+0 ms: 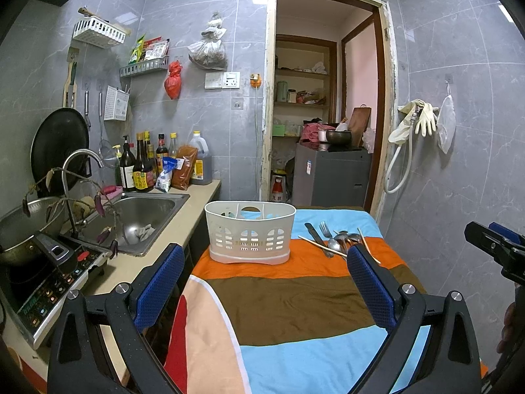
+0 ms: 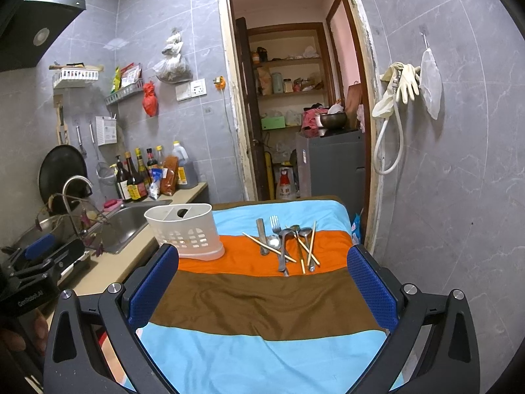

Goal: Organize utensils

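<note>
Striped cloth (image 2: 262,298) carries a white caddy (image 2: 185,229) beside loose cutlery (image 2: 288,243); your left hand-held gripper (image 1: 264,277) and right hand-held gripper (image 2: 262,277) both hover agape, empty.

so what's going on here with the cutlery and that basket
A person holds two blue-padded grippers over a striped cloth, both open and empty. The left gripper faces a white slotted plastic caddy that looks empty. The right gripper faces a loose pile of metal spoons, a fork, a knife and wooden chopsticks on the orange stripe. Nothing is sorted yet.
</note>
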Demonstrator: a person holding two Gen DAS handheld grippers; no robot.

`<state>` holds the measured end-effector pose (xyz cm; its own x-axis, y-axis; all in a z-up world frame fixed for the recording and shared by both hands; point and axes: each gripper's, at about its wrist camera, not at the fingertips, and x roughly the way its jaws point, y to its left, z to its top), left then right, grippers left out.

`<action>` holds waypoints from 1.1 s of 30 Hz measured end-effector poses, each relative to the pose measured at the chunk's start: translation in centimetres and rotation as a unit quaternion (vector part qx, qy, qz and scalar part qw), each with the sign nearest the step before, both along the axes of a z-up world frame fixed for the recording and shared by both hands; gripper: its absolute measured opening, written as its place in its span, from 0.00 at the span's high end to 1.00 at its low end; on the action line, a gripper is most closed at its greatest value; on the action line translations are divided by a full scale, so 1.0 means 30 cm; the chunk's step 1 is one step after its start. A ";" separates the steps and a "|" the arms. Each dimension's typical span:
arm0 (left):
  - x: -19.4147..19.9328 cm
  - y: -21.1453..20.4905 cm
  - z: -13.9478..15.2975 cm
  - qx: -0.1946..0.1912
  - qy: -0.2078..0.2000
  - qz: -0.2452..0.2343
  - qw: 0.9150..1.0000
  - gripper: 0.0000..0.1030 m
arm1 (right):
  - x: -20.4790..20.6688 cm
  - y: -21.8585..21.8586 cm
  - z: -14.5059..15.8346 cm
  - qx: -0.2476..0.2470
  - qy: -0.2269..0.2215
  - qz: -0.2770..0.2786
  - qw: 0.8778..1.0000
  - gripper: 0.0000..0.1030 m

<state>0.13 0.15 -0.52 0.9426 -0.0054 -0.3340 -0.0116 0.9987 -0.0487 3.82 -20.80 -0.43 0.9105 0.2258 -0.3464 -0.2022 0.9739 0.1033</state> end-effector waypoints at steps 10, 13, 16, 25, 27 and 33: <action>0.000 0.000 0.001 0.000 -0.001 0.001 1.000 0.06 | -0.002 0.011 -0.001 -0.001 0.001 0.002 1.000 0.00; 0.000 0.001 0.002 0.000 -0.001 0.001 1.000 0.06 | -0.001 0.010 -0.002 0.000 0.001 0.001 1.000 0.00; 0.001 0.001 0.002 0.001 -0.001 0.001 1.000 0.06 | 0.000 0.010 -0.002 0.000 0.001 0.001 1.000 0.00; 0.001 0.002 0.000 0.001 -0.001 0.000 1.000 0.06 | 0.001 0.009 -0.002 0.000 0.002 0.001 1.000 0.00; 0.000 0.000 0.003 0.001 -0.001 0.000 1.000 0.06 | 0.002 0.010 -0.002 0.000 0.002 0.001 1.000 0.00; 0.004 0.003 0.003 0.001 0.000 0.000 1.000 0.06 | 0.006 0.009 -0.006 -0.001 0.003 0.002 1.000 0.00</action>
